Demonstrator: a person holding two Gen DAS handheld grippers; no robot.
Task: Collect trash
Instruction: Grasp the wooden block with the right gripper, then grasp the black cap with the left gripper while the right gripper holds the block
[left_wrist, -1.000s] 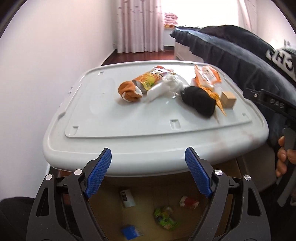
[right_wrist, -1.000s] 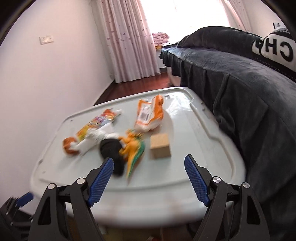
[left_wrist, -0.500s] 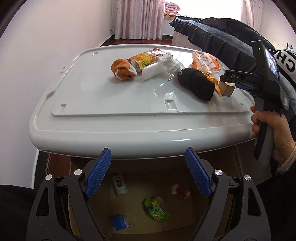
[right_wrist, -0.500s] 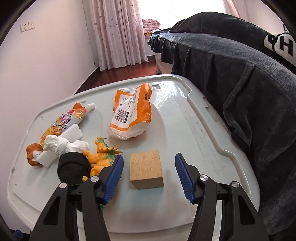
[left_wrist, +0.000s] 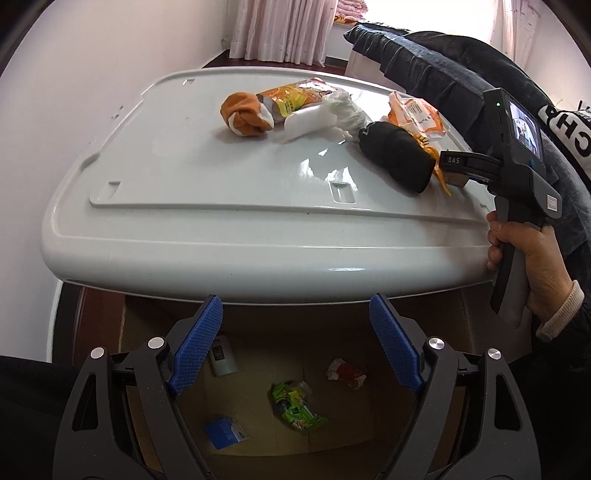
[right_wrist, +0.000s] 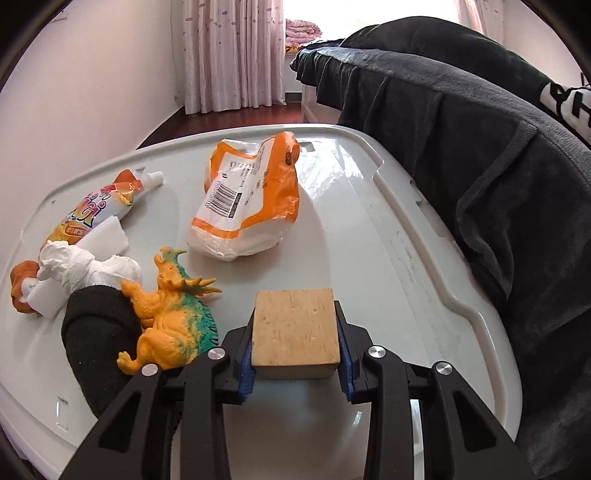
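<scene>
My right gripper (right_wrist: 295, 354) is shut on a wooden block (right_wrist: 295, 328) that rests on the white bin lid (right_wrist: 369, 229). Beside it lie an orange toy dinosaur (right_wrist: 170, 325), a black sock (right_wrist: 96, 332), crumpled white tissue (right_wrist: 85, 266), an orange snack bag (right_wrist: 251, 199) and a toothpaste tube (right_wrist: 99, 206). My left gripper (left_wrist: 295, 347) is open and empty, held over a cardboard box (left_wrist: 258, 435) below the lid's near edge. The box holds a green wrapper (left_wrist: 295, 406), a red wrapper (left_wrist: 345, 373), a blue packet (left_wrist: 223, 435) and a small white bottle (left_wrist: 221, 354).
An orange sock ball (left_wrist: 245, 114) lies at the lid's far side. A dark blanket-covered bed (right_wrist: 480, 147) runs along the right. A white wall (left_wrist: 55, 110) is at the left. Pink curtains (right_wrist: 229, 55) hang at the back.
My right gripper moved forward and closed on the wooden block. My left gripper rose a little over the box and stayed open.
</scene>
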